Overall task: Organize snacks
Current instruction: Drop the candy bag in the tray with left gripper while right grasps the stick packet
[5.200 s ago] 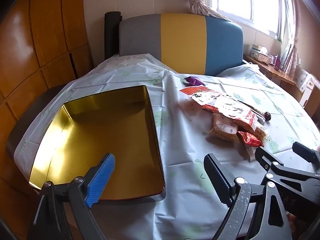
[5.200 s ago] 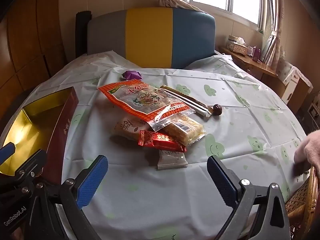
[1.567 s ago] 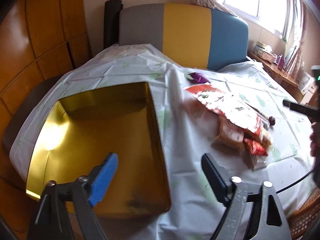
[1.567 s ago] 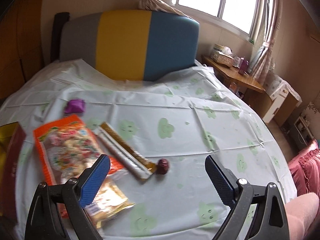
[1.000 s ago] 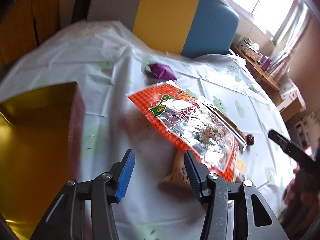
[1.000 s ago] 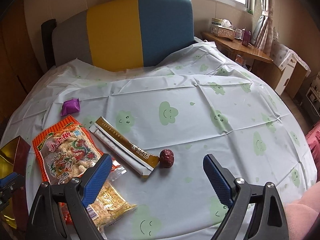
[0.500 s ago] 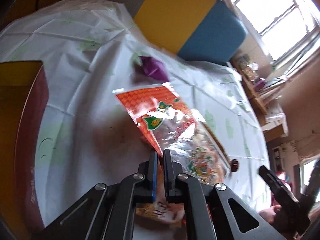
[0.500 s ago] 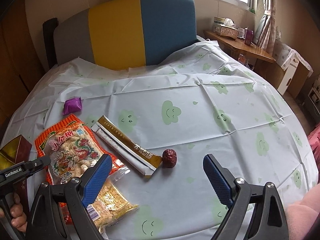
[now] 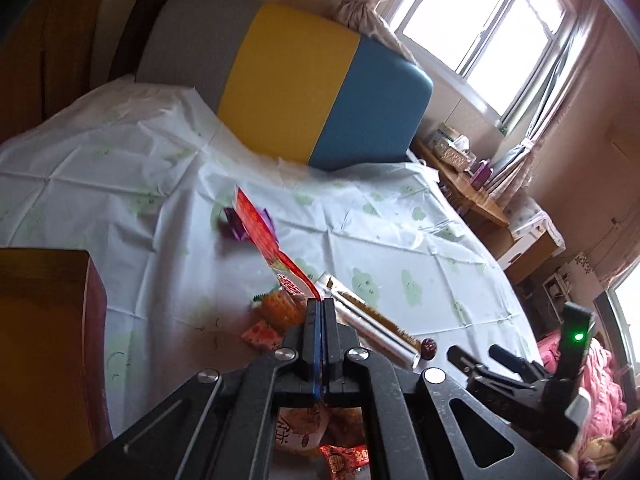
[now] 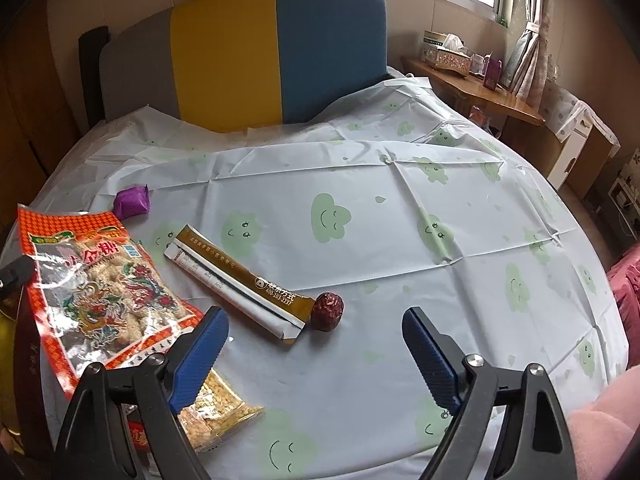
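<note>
My left gripper (image 9: 320,304) is shut on the edge of the big orange snack bag (image 9: 264,236) and holds it edge-on above the table; the bag also shows lifted in the right wrist view (image 10: 96,280). My right gripper (image 10: 316,344) is open and empty over the table's front, just before a red date (image 10: 327,311) and a long brown-and-white stick pack (image 10: 240,280). A purple candy (image 10: 132,200) lies farther back. A cracker pack (image 10: 216,412) and small red packs (image 9: 260,330) lie where the bag was.
The gold-lined box (image 9: 40,344) with dark red walls stands at the table's left edge. A grey, yellow and blue headboard (image 10: 276,52) rises behind the table. A wooden side table (image 10: 472,88) with a tissue box is at the right.
My left gripper moved from the box to the orange bag, shut on its edge and raised it. My right gripper moved right toward the date and stays open.
</note>
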Demonstrator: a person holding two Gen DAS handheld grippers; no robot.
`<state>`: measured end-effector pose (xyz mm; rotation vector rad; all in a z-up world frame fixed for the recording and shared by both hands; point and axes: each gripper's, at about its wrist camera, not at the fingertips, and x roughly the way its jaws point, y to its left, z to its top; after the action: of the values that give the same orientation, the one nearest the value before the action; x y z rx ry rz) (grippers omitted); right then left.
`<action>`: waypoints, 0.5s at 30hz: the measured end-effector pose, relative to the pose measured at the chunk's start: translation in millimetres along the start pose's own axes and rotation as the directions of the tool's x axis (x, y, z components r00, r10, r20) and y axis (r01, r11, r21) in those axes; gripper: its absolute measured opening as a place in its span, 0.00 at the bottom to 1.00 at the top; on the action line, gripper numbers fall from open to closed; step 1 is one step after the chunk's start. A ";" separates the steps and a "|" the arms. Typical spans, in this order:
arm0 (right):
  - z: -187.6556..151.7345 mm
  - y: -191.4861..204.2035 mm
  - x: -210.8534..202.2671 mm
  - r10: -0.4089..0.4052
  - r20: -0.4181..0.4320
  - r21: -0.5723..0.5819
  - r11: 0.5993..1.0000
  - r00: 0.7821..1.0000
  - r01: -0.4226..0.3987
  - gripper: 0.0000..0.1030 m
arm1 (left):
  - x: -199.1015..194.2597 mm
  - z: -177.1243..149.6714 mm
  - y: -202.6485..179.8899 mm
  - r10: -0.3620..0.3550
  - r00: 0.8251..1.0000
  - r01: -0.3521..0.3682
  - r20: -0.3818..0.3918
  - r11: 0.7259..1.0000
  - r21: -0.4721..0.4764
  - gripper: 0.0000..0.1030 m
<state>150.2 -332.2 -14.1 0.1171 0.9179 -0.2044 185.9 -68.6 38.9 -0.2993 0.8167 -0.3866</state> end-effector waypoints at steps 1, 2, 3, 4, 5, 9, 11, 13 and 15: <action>-0.1 0.4 0.1 0.000 0.000 -0.002 1.000 1.000 0.000 0.84 | -5.9 3.6 -0.4 0.004 1.000 -0.004 0.015 1.000 0.007 0.00; -0.2 0.6 0.0 -0.001 0.000 -0.005 1.000 1.000 0.001 0.84 | -11.6 6.6 -0.9 0.001 1.000 -0.001 0.028 1.000 0.011 0.00; -0.4 0.6 0.2 -0.004 0.000 -0.007 1.000 1.000 0.004 0.84 | -17.9 10.3 -0.9 -0.004 0.999 0.003 0.042 1.000 0.015 0.00; -0.3 0.4 0.4 -0.007 0.000 -0.008 1.000 1.000 0.007 0.84 | -24.6 14.0 -1.1 -0.001 0.998 0.000 0.060 1.000 0.020 0.00; -0.4 0.1 0.5 -0.010 -0.002 -0.007 1.000 1.000 0.010 0.84 | -30.1 17.5 0.0 0.003 0.997 -0.005 0.076 1.000 0.021 0.00; -0.5 0.4 1.7 -0.019 -0.007 -0.012 1.000 1.000 0.019 0.84 | -57.2 30.2 6.4 0.005 0.992 -0.007 0.128 1.000 0.021 0.00; -1.2 0.1 2.0 -0.025 -0.008 -0.016 1.000 1.000 0.025 0.84 | -73.6 33.7 12.2 0.006 0.988 -0.009 0.152 1.000 0.018 0.00; -1.6 -0.2 2.4 -0.032 -0.011 -0.018 0.999 0.999 0.032 0.84 | -91.6 35.1 20.4 0.020 0.984 -0.021 0.175 1.000 0.007 0.00; -1.8 -0.5 2.7 -0.036 -0.012 -0.020 0.999 0.999 0.036 0.84 | -111.9 35.2 30.1 0.028 0.978 -0.029 0.206 1.000 -0.002 0.00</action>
<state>150.3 -332.6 -17.4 0.0839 0.9351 -0.2285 149.4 11.7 121.8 -0.3205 0.6170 -0.3232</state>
